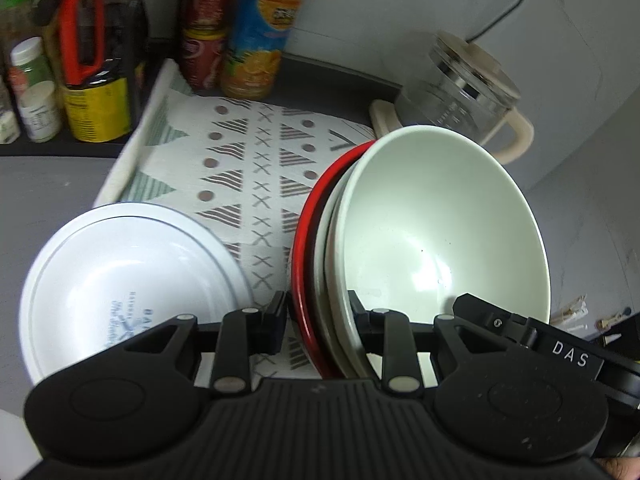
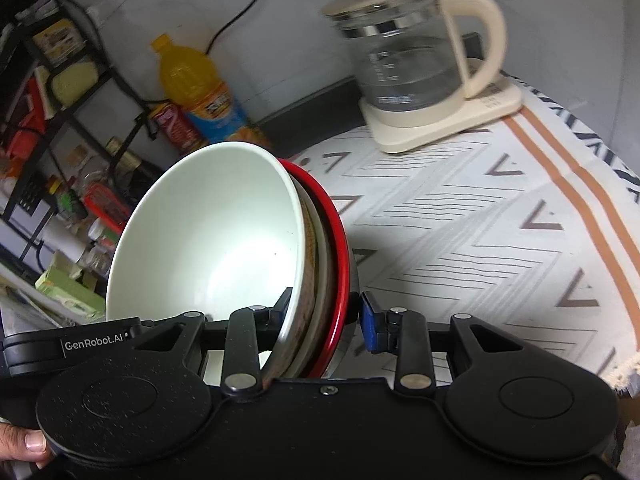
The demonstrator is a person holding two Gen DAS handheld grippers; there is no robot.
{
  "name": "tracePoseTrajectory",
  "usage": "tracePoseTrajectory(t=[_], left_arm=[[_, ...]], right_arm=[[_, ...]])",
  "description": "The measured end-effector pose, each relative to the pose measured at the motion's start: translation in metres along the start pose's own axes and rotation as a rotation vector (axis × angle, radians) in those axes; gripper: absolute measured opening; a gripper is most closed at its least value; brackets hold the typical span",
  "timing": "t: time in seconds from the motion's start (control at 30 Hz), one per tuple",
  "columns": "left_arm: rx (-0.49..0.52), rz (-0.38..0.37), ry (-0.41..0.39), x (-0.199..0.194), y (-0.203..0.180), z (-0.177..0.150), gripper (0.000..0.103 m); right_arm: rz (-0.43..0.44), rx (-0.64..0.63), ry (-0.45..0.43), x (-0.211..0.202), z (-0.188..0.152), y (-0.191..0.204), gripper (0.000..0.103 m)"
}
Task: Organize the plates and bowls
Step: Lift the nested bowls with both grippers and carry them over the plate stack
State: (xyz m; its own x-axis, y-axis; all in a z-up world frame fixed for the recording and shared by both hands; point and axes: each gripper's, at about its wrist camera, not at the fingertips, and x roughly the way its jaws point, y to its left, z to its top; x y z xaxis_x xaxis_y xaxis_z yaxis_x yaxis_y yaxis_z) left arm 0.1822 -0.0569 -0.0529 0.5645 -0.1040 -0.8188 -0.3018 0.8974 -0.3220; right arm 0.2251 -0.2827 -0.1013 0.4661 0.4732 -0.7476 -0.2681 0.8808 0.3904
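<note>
Bowls (image 1: 440, 232) nested on red plate (image 1: 304, 248): we are clamping opposite rims with both grippers (image 1: 318, 320) (image 2: 320, 312); rigid, glossy, breakable stack.

Ahead of the jaws, grey countertop (image 1: 48, 184) under a patterned cloth (image 1: 256, 168), with a white plate (image 1: 120, 276) left of the left jaws, a glass kettle (image 2: 416, 56) beyond the right jaws, bottles (image 1: 256, 32) further back.

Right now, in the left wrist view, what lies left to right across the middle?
White plate → patterned cloth → red plate rim → pale green bowl, the stack clamped in the left hand-held gripper.
</note>
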Motion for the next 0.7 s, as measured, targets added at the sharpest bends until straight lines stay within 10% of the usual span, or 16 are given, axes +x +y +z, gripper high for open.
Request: tracePoseTrajectory(t=[0.7], left_arm=[[-0.146,0.110,-0.102,-0.054,0.074,-0.008,0.027]], right_arm=[[0.136,-0.156,0.086,0.031,-0.012,0.075,0.032]])
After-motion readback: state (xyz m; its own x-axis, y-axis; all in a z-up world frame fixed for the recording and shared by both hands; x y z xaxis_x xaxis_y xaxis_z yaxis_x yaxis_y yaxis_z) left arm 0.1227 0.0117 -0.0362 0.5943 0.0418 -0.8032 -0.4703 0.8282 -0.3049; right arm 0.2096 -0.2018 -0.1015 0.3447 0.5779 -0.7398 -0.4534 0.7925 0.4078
